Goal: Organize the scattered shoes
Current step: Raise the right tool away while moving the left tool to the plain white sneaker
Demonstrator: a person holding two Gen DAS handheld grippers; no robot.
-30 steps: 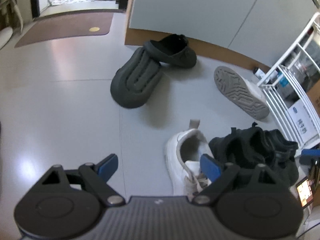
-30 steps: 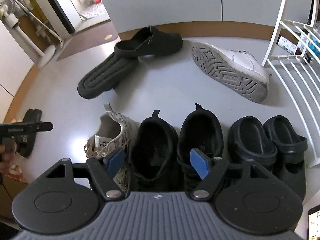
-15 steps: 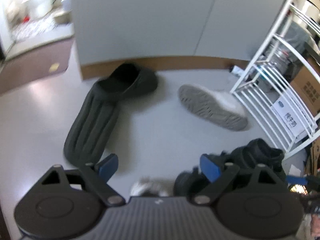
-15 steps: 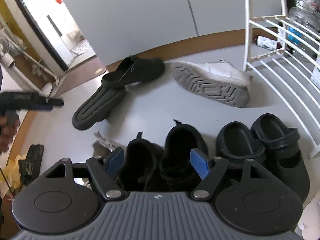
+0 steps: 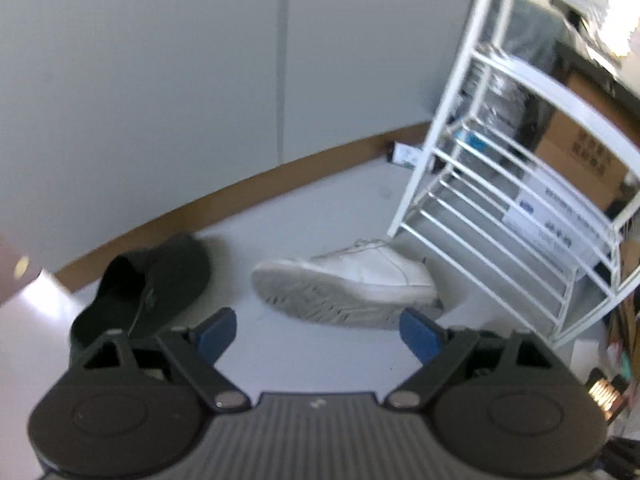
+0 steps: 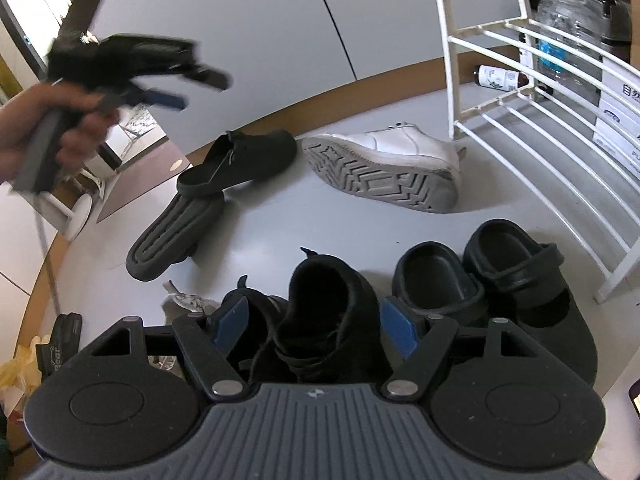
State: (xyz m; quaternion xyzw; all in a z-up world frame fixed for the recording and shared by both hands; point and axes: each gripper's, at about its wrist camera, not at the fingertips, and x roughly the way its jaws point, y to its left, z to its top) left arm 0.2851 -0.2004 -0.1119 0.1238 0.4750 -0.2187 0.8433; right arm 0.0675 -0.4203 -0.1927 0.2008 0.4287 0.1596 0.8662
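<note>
A white sneaker (image 5: 348, 280) lies on its side by the wall, sole towards me, just beyond my open left gripper (image 5: 318, 336), which holds nothing. A black clog (image 5: 152, 280) sits to its left. In the right wrist view a hand carries the left gripper (image 6: 196, 90) in the air at upper left, above the upright clog (image 6: 240, 160) and its overturned mate (image 6: 176, 236). My right gripper (image 6: 314, 326) stands open and empty over a pair of black sneakers (image 6: 324, 312). Beside them sit two black strap shoes (image 6: 436, 280). Another white sneaker (image 6: 188, 300) is mostly hidden behind the left finger.
A white wire rack (image 6: 520, 120) stands at the right against the wall, with a water jug (image 6: 572, 28), a small bottle (image 6: 500, 78) and boxes behind it. A brown mat (image 6: 148, 176) lies at the doorway. A dark object (image 6: 64, 336) rests on the floor at far left.
The left gripper has swung right and away from the row of shoes, and now faces the white sneaker by the rack. The right gripper has shifted a little over the black sneakers.
</note>
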